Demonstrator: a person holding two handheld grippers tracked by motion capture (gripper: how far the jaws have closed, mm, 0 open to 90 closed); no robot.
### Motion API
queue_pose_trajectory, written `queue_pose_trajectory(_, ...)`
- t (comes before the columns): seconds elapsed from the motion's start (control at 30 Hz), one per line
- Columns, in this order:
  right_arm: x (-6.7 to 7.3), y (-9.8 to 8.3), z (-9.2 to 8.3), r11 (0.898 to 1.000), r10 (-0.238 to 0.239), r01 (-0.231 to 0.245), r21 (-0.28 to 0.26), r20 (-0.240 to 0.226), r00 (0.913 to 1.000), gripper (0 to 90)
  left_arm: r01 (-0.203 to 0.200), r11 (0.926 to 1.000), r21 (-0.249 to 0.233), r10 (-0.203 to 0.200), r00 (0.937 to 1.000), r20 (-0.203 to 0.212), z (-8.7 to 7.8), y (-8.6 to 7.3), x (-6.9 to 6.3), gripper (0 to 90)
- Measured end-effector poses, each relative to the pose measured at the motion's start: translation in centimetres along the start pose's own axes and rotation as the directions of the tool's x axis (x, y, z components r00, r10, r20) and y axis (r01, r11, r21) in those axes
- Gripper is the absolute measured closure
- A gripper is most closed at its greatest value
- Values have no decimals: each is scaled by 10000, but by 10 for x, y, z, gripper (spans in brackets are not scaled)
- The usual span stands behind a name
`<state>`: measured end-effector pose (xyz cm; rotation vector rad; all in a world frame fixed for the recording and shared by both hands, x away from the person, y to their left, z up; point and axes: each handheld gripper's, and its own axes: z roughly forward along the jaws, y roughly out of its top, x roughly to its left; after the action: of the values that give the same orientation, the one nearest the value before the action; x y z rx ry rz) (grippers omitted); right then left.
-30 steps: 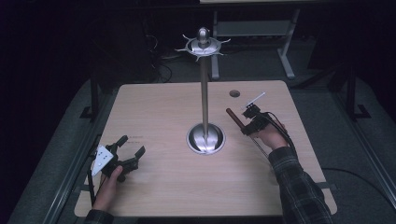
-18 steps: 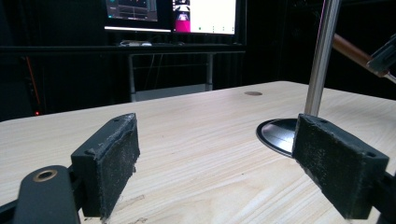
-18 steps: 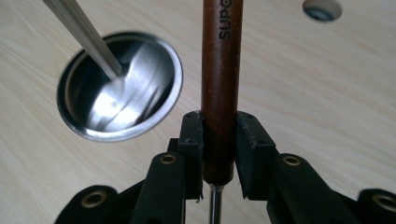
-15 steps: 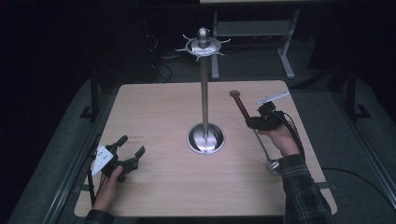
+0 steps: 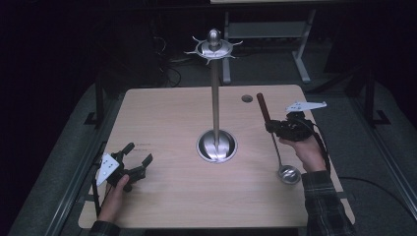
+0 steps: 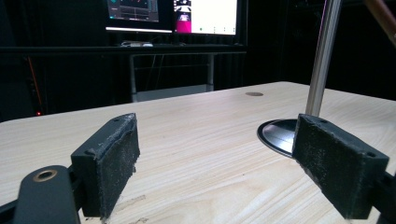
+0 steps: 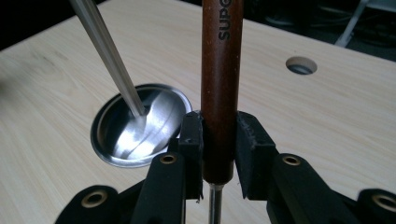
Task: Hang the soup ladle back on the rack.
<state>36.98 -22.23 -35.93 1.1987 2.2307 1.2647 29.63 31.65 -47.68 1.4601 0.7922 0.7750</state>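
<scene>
Since a second ago my right gripper [image 5: 273, 127] has swung the ladle [image 5: 273, 142] up from a flat slant, wooden handle now pointing to upper centre, bowl hanging low near the table's right edge.

Left to right: my left gripper [image 5: 138, 156] rests at lower left, jaws wide apart with nothing between them; the steel utensil stand [image 5: 215, 98] rises at centre, hook crown at top; right of it, the right gripper's pads are clamped on the ladle's brown handle just above the metal shank. I'd judge the risk to be the long ladle pivoting in so low a grip, or its handle knocking the pole as I reach for a hook. Pale wood-grain table [image 5: 167, 118] with a cable hole, monitors and desk frames in a dark room behind.
</scene>
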Motion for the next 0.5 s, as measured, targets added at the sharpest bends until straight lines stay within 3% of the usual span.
queue_pose_trajectory(0.5, 4, 3, -17, 9936, 137, -198, -1114, -555, 9984, 734, -17, 10000, 32, 17, 10000, 27, 0, 0, 0, 143)
